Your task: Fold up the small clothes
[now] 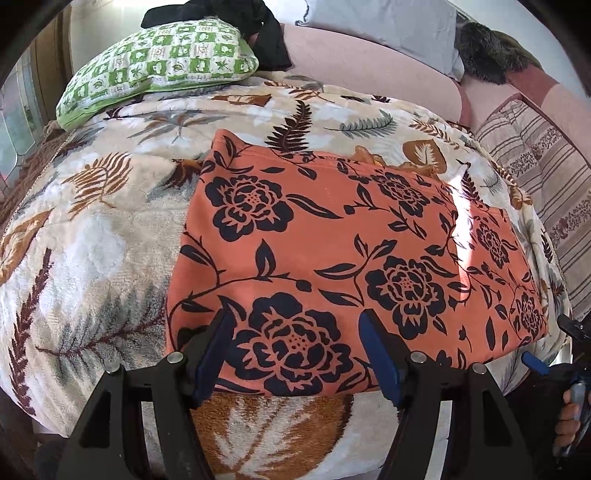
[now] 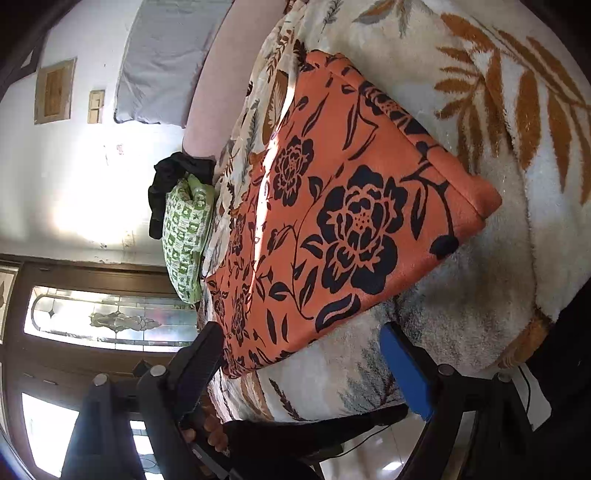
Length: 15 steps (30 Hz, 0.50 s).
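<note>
Garment: orange cloth with dark flowers, folded flat on the leaf-print blanket.
Left gripper: jaws wide, over the cloth's near edge.
Right gripper: jaws wide, nothing held.
Far left: green checked pillow.

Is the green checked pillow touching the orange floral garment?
Apart. The left wrist view shows the green checked pillow lying beyond the orange floral garment, with a strip of leaf-print blanket between them.

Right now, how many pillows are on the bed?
2 visible: a green pillow at the far left under black clothing, and a grey pillow behind the pink bolster. More may be hidden.
</note>
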Available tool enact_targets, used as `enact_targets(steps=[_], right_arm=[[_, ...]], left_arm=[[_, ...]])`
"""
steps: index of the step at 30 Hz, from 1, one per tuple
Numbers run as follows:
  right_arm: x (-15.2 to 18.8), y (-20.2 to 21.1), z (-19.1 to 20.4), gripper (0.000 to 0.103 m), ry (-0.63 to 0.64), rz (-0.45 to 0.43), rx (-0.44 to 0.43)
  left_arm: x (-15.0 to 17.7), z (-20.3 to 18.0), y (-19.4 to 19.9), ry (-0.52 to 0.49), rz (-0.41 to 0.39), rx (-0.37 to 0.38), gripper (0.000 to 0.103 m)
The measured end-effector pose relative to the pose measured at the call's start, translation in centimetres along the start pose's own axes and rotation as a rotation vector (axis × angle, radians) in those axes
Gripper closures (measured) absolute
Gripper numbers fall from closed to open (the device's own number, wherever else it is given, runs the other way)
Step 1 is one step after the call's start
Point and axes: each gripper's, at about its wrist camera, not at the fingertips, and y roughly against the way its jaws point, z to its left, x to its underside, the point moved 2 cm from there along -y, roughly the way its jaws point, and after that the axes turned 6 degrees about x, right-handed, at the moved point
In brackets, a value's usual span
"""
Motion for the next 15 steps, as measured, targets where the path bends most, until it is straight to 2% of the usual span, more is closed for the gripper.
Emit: enact_targets(steps=[6,10,15], right_arm=[[-0.9,0.9,-3.1,0.014,-0.158,-0.04,-0.062],[-1.9,1.3,-2.3,0.014,-0.144,-0.068,-0.076],[-3.2,0.9,-2.3,0.014,-0.193,-0.103,-0.079]], left_arm=[[0.3,0.1,0.3,0.006,-0.017,-0.022,0.032],[0.2,-0.3,-0.2,0.006,-0.012,-0.013,0.032],[0.2,-0.8,-0.1,-0.022,-0.024,-0.019,0.032]])
